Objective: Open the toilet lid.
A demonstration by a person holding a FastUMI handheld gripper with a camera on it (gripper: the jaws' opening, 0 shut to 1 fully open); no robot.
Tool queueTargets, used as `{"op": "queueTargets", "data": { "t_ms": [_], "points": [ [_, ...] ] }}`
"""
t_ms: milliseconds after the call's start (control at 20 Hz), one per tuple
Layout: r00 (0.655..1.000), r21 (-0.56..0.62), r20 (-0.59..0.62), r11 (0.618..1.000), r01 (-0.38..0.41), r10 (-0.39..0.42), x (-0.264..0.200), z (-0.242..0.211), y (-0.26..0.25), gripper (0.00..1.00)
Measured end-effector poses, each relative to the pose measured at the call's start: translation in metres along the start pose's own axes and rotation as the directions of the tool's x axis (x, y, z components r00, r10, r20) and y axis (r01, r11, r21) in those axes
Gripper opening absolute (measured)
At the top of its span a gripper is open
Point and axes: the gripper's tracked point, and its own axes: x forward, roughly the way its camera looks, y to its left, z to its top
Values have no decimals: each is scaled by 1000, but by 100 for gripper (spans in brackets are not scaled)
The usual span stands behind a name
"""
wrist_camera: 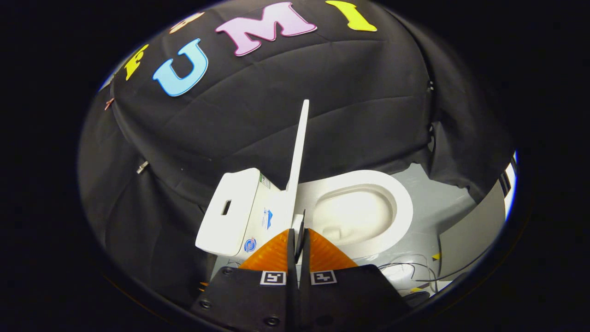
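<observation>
The white toilet stands on its side as I see it, with the tank (230, 210) at one end and the seat ring (402, 205) around the open bowl (357, 214) at the other. The toilet lid (298, 152) is raised upright between tank and seat, and I see it edge-on as a thin white slab. Its near edge runs down into my gripper (298, 230), whose two fingers are pressed together on that edge with only a narrow slit between them.
Black cloth walls surround the toilet closely behind the tank and the bowl. A grey floor (438, 198) shows past the seat, with thin cables (415, 272) and small yellow tape marks (435, 256) lying beside the toilet's base.
</observation>
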Motion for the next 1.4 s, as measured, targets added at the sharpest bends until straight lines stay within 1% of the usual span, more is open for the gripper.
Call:
{"op": "queueTargets", "data": {
  "t_ms": [350,600,750,900,1000,1200,1400],
  "points": [
    [1000,-52,-11,999,15,-15,-1,3,41,5],
    [1000,-66,-4,998,19,-19,0,3,68,5],
    [999,-99,3,994,47,-47,2,0,80,5],
    [998,-106,3,993,58,-58,4,0,94,5],
    [998,-140,3,988,66,-66,6,-2,103,5],
    [994,-176,10,979,108,-107,10,-5,122,5],
    [987,-226,25,961,160,-158,14,-10,140,5]
  ]
}}
